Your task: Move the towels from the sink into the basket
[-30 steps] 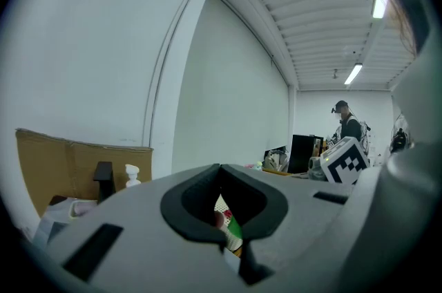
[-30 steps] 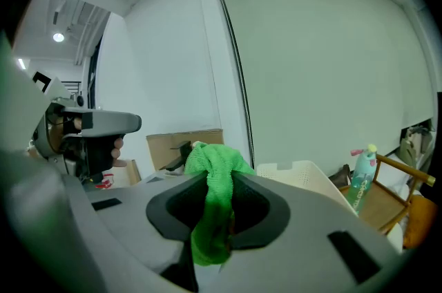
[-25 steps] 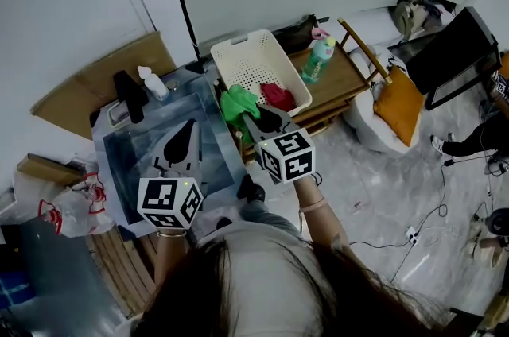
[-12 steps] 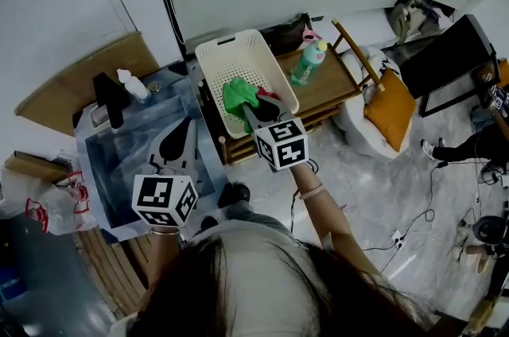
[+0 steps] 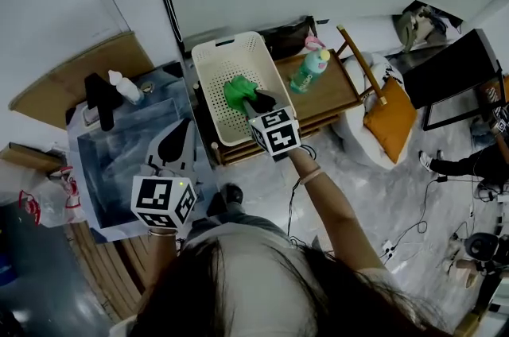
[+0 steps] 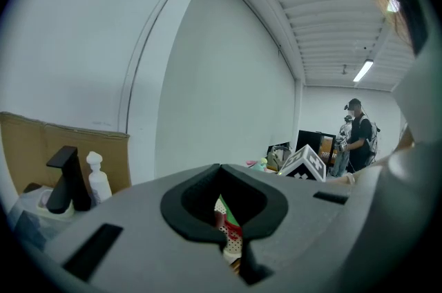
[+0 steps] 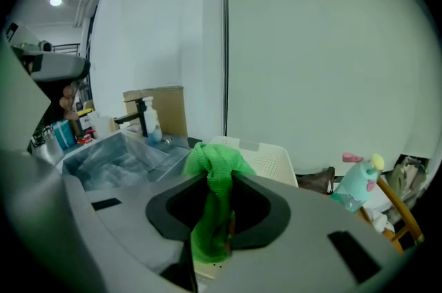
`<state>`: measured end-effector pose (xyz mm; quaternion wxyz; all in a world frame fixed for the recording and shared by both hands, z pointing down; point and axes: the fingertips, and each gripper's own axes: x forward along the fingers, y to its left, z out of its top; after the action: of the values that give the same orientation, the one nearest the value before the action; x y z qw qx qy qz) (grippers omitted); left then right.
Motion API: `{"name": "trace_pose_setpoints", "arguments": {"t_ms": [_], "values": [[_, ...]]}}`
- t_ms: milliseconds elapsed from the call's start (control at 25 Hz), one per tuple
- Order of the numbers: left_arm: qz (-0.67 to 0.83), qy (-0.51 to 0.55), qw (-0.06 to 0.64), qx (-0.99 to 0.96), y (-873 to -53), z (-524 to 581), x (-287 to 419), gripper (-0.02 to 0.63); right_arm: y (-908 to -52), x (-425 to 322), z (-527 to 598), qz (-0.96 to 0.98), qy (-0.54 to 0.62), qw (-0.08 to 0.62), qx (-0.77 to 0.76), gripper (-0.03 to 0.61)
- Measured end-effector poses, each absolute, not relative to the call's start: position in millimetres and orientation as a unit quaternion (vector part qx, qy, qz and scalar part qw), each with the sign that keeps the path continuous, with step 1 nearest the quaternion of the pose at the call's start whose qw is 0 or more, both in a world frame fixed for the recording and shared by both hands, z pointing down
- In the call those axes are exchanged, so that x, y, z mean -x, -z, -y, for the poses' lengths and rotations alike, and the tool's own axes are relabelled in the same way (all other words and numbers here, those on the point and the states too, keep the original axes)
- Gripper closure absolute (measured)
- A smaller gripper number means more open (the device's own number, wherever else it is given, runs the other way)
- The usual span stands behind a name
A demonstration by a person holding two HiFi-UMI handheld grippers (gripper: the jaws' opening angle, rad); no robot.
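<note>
My right tool (image 5: 254, 99) is clamped on the green towel (image 5: 238, 91), holding it over the white basket (image 5: 208, 61) at upper centre of the head view. My left tool (image 5: 184, 129), jaws together and empty, hovers above the sink (image 5: 111, 168) at left.

Nubby green cloth towel (image 7: 219, 174), matt perforated plastic basket (image 5: 215, 81), dull metal sink (image 5: 119, 153)
</note>
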<state>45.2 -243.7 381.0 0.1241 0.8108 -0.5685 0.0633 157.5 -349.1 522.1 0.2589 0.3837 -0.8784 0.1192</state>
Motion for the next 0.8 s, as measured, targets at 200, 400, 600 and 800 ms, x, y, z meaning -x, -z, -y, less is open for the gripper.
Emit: {"name": "trace_pose_setpoints", "arguments": {"t_ms": [200, 400, 600, 800], "values": [[0.578, -0.065, 0.127, -0.804, -384.2, 248.8, -46.1, 0.606, -552.0, -157.9, 372.2, 0.872, -0.106, 0.305, -0.368, 0.476], [0.587, -0.072, 0.132, -0.796, -389.8, 250.2, -41.1, 0.606, -582.4, -157.1, 384.9, 0.861, -0.113, 0.349, -0.351, 0.469], [0.598, -0.076, 0.134, -0.786, -393.9, 248.1, -32.1, 0.606, -605.6, -157.7, 393.5, 0.851, -0.117, 0.384, -0.338, 0.462], [0.607, -0.083, 0.138, -0.778, -396.6, 244.7, -23.1, 0.606, -621.0, -160.1, 395.3, 0.841, -0.118, 0.413, -0.329, 0.436]]}}
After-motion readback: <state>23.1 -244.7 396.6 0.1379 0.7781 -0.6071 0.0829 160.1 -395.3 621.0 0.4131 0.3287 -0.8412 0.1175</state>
